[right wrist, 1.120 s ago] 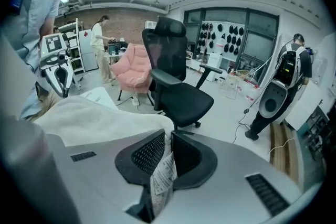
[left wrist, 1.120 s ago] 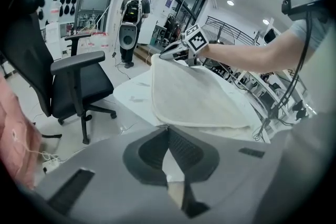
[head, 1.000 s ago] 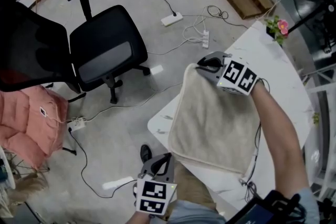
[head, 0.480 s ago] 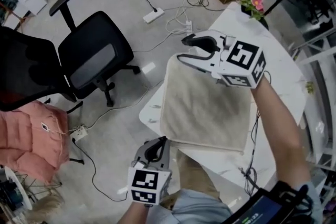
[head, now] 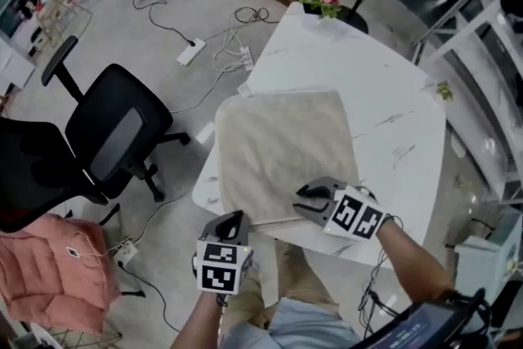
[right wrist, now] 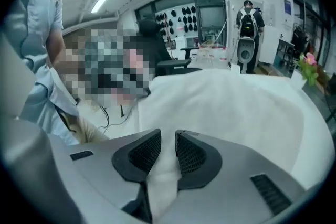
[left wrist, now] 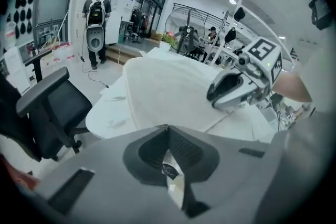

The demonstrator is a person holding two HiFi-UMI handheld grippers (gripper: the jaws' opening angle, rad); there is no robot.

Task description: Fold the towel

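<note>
1. At the near edge of the worktop, pinches the towel's hem in the right gripper, having just closed the jaws with cloth between the pads. Probably takes this edge to carry it over to the far one.
2. Leaves the towel spread flat on the worktop's left part, ready for that fold.
3. Holds the left gripper clenched on nothing, off the worktop and just beside the towel's near-left corner. Likely waits there to take that corner.
4. From the head view, gives the whole towel outline and both grippers' places, but not the cloth inside the jaws.
5. From the right gripper view, shows cloth filling the gap between the pads.
6. From the left gripper view, shows its own jaws together and bare, and the right gripper side-on, low over the towel.
</note>
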